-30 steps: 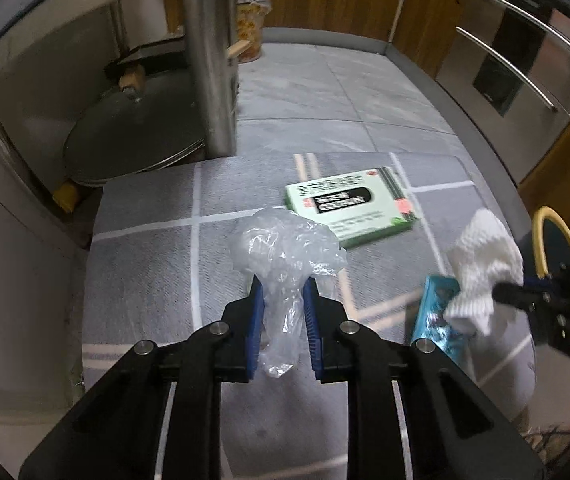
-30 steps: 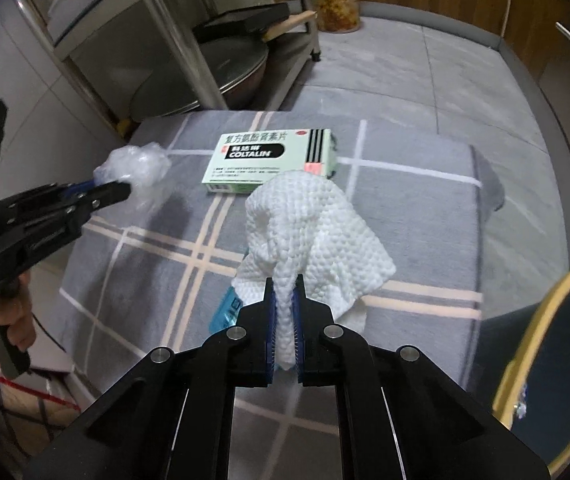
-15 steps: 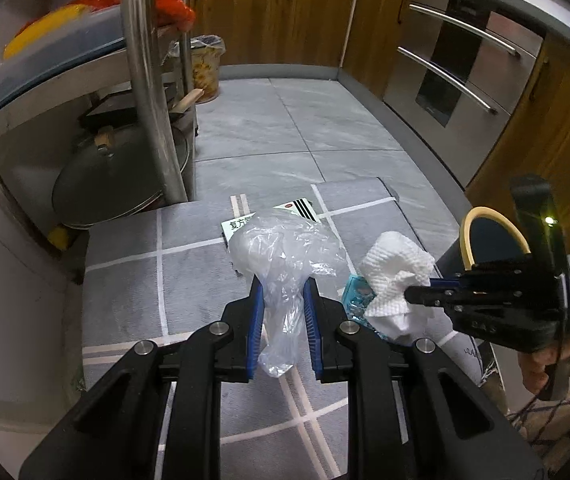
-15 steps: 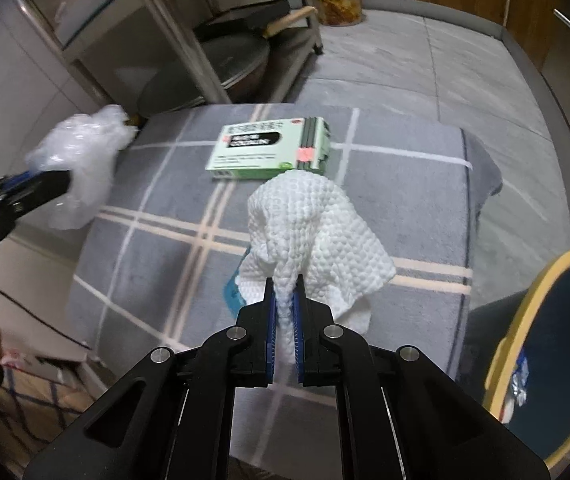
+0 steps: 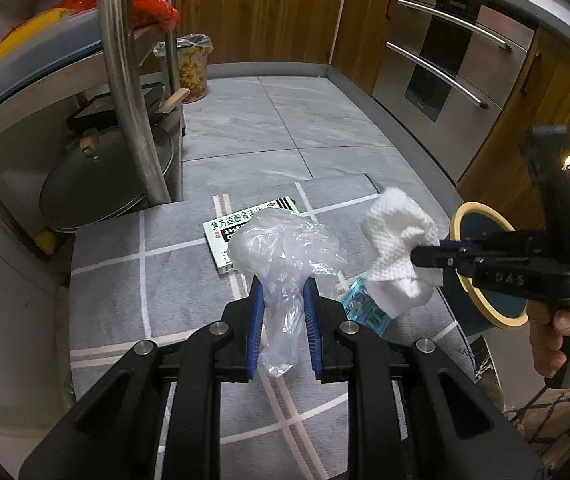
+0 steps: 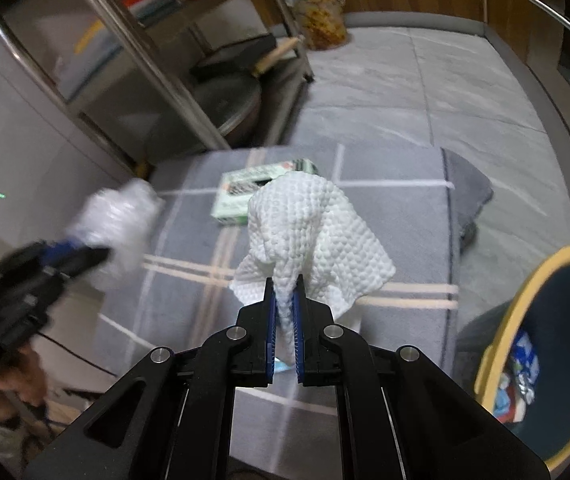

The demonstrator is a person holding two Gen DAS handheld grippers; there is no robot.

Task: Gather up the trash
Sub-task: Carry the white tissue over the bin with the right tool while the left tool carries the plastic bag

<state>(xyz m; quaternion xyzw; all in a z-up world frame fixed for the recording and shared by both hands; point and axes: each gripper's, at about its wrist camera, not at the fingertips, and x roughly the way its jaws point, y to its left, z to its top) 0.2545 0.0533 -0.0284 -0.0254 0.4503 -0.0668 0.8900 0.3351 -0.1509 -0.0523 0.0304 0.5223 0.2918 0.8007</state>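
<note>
Starting at my left, my left gripper [image 5: 281, 300] is clamped on a crumpled clear plastic bag [image 5: 285, 256], the blue pads pressing its neck so the bulk puffs out ahead of the fingertips and a tail hangs down between them, well above the grey checked mat [image 5: 125, 280]. On the mat beyond it lies the green-and-white medicine box [image 5: 245, 236], flat, its long side running across my view, not yet picked up; just right of that a teal wrapper [image 5: 361, 308] lies partly hidden under what my other hand carries. My right gripper [image 6: 285, 300] is pinched tight on a white paper towel [image 6: 305, 232], which drapes up and over the fingertips. What the coming move turns on is the yellow-rimmed bin [image 6: 545, 360] at the far right: it stands just off the mat's right edge, low and to the right of my right gripper, its mouth open upward with some trash already inside. I judge the right hand is clearly the nearer one, so the towel should go in first, and the bag must cross over the mat to reach it.
</note>
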